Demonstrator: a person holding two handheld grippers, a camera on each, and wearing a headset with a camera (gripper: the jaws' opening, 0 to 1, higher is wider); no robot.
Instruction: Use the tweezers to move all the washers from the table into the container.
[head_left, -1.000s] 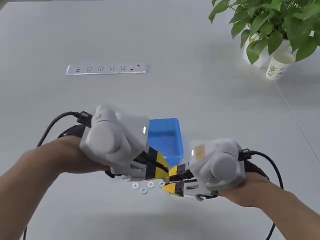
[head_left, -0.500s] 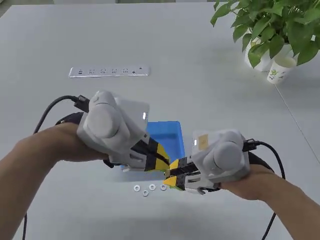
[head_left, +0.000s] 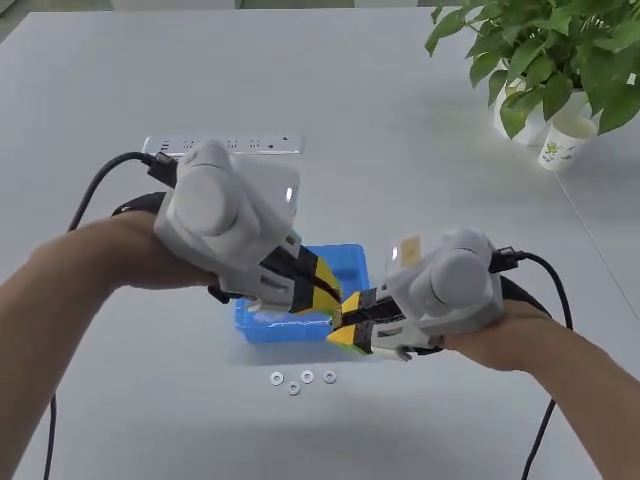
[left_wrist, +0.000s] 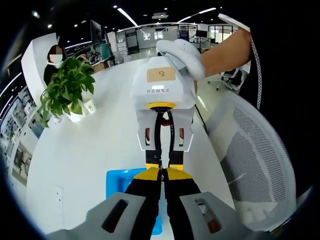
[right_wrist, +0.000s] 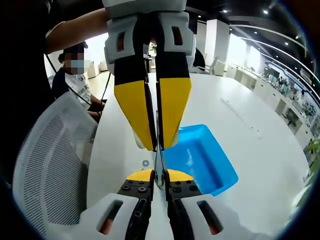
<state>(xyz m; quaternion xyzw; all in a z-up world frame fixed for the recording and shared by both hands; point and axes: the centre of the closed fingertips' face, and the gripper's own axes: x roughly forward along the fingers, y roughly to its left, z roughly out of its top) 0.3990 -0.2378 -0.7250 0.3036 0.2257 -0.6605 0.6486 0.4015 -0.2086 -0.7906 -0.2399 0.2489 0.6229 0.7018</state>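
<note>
The left gripper (head_left: 333, 300) and the right gripper (head_left: 337, 333) meet tip to tip above the white table (head_left: 400, 150). In the right gripper view the thin metal tweezers (right_wrist: 158, 161) stand between the yellow pads of both grippers. The right jaws are closed on the tweezers, and the left jaws, which come from 12 o'clock in that view, are pressed together around the same blades. In that view one washer lies on the table just at 9 o'clock of the tweezers.

The blue container (head_left: 340, 265) stands on the table under the left gripper, partly hidden by it. Whether any washers lie inside it cannot be told. Four washers (head_left: 307, 376) lie in a short row on the table at 6 o'clock of the container, near it but apart from it.

In the left gripper view the white body of the right gripper carries the word "XENSE" (left_wrist: 161, 91), and above it a tan label with a small mark that is not readable.

A white power strip (head_left: 222, 146) lies at 11 o'clock of the container. A green potted plant (head_left: 540, 50) stands at 2 o'clock, well apart, with a paper cup (head_left: 558, 142) just beside it. The cup has green print, too small to read.
</note>
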